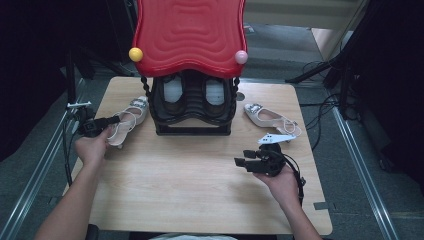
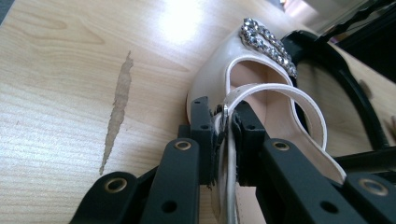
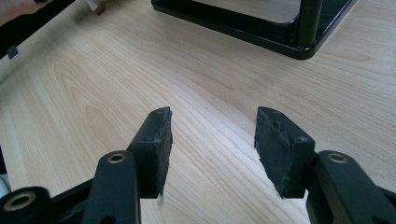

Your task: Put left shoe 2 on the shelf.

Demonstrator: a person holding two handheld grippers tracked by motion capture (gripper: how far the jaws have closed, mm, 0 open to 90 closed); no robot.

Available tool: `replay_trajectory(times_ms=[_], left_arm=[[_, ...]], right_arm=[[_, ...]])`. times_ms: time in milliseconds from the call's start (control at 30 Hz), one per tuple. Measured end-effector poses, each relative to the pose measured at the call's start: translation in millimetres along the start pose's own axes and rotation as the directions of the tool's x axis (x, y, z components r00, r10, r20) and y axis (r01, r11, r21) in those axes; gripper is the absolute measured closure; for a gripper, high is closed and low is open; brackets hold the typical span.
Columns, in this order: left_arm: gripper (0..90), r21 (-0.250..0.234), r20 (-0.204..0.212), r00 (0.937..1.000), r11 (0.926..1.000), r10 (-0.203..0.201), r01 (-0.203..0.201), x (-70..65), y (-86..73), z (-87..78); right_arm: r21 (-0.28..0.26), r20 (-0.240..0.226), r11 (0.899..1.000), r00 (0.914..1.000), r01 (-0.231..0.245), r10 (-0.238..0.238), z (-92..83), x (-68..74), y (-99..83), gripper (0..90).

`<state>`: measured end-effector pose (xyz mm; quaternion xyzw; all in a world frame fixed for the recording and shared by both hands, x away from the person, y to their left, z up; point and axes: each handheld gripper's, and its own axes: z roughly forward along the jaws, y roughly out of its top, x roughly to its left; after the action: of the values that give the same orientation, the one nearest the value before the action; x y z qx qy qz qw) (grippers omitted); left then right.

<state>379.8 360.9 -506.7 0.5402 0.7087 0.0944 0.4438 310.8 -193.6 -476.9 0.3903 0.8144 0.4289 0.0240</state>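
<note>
A cream slingback shoe (image 1: 131, 116) with a rhinestone buckle lies at the table's left, beside the black rack. My left gripper (image 1: 116, 120) is shut on the shoe's rear edge. In the left gripper view the shoe (image 2: 219, 70) points away from me, and the pads of my left gripper (image 2: 226, 123) press on its thin side wall and strap from both sides. Its matching shoe (image 1: 269, 118) lies to the right of the rack. My right gripper (image 1: 241, 162) hovers low over the table's right half, open, its jaws (image 3: 212, 140) with only bare wood between them.
A black shoe rack (image 1: 192, 127) under a red wavy top (image 1: 190, 35) stands at the table's back middle, with a pair of dark shoes (image 1: 172, 97) inside. Its base frame (image 3: 261, 32) lies ahead of my right gripper. The wooden table (image 1: 200, 190) has open surface in front.
</note>
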Motion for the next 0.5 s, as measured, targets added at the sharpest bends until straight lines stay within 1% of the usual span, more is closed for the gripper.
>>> replay_trajectory(times_ms=[100,167,200,233,267,333,500], left_arm=[[82.1,-0.017,0.016,0.9998,0.9998,-0.009,0.010,-2.0,1.3,-3.8],[82.1,-0.022,0.033,0.9992,0.9994,-0.025,0.025,-2.7,2.6,-4.8],[82.0,-0.017,0.039,0.9990,0.9996,-0.021,0.021,-3.0,4.1,-4.4],[82.1,-0.020,0.035,0.9993,0.9997,-0.014,0.015,-4.3,5.5,-4.1],[82.1,-0.017,0.028,0.9996,0.9998,0.004,-0.004,-5.6,7.1,-4.1],[82.1,-0.009,0.026,0.9995,0.9998,0.016,-0.016,-8.4,10.9,-4.5],[82.0,-0.023,0.045,0.9989,0.9997,0.010,-0.008,-14.5,21.5,-7.4]], right_arm=[[-0.002,0.000,1.000,1.0000,0.003,-0.003,0.1,0.0,0.0,47.8],[0.000,-0.001,1.000,1.0000,-0.002,0.002,-0.1,0.0,0.0,47.6],[0.000,-0.003,1.000,1.0000,-0.003,0.003,-0.2,-0.1,-0.1,47.6],[-0.001,-0.002,1.000,1.0000,-0.002,0.002,-0.2,-0.2,-0.2,47.6],[-0.002,-0.002,1.000,1.0000,-0.002,0.002,-0.4,-0.3,-0.3,47.5],[-0.003,-0.001,1.000,1.0000,-0.002,0.002,-1.0,-0.1,-0.3,47.4],[-0.008,-0.001,1.000,1.0000,0.000,0.000,-2.0,0.2,-0.5,47.2]])
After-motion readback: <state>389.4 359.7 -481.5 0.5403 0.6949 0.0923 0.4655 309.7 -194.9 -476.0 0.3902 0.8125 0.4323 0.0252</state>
